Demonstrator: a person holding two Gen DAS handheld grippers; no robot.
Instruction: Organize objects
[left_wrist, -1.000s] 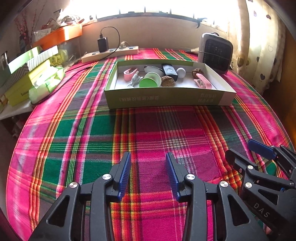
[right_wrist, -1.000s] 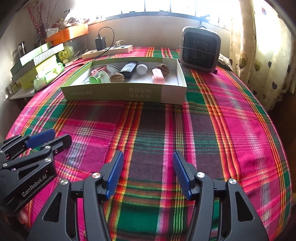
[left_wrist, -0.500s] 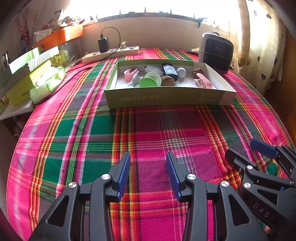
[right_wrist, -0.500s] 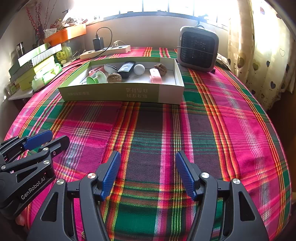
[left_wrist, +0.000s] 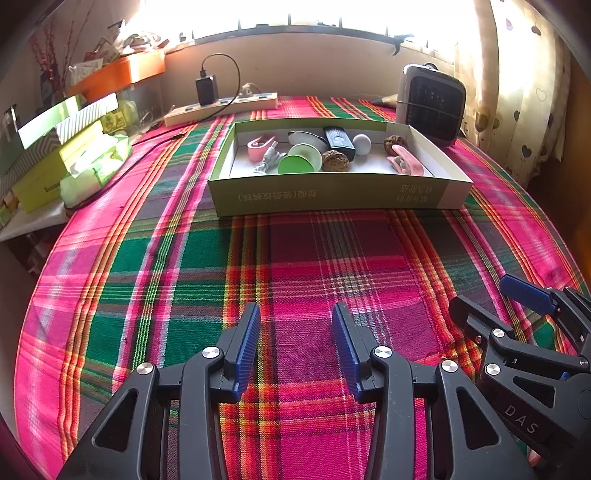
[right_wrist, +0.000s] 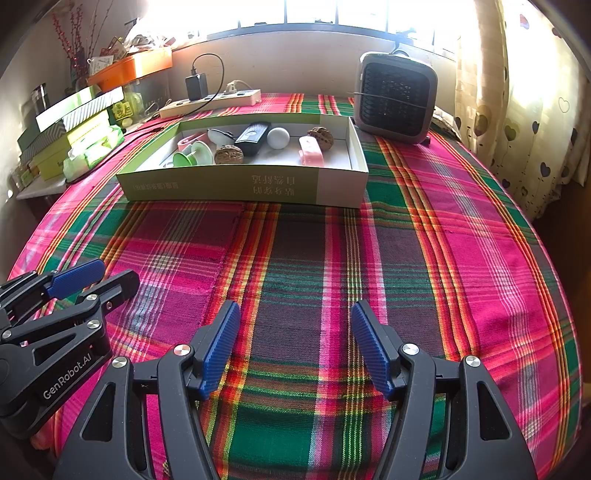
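Observation:
A shallow green and white cardboard box (left_wrist: 332, 195) (right_wrist: 240, 184) lies on the plaid cloth beyond both grippers. It holds a green cup (left_wrist: 299, 162), two walnuts (left_wrist: 335, 161) (right_wrist: 320, 137), a black remote (right_wrist: 253, 137), a white ball (right_wrist: 278, 137), a pink hair claw (right_wrist: 311, 151), a pink clip (left_wrist: 258, 147) and a grey cable piece (left_wrist: 267, 160). My left gripper (left_wrist: 295, 314) (right_wrist: 118, 273) hovers open over bare cloth near the front edge. My right gripper (right_wrist: 295, 314) (left_wrist: 484, 295) stands beside it, also open. Neither has anything between its fingers.
A small grey fan heater (right_wrist: 395, 98) stands behind the box's right end. A power strip (left_wrist: 221, 107) with a black charger lies at the back. Stacked green boxes and tissue packs (left_wrist: 74, 155) sit off the table's left edge. Curtains (right_wrist: 517, 110) hang on the right.
The right gripper's jaws have spread a little wider, the left's only slightly. Both hands have stayed where they were.

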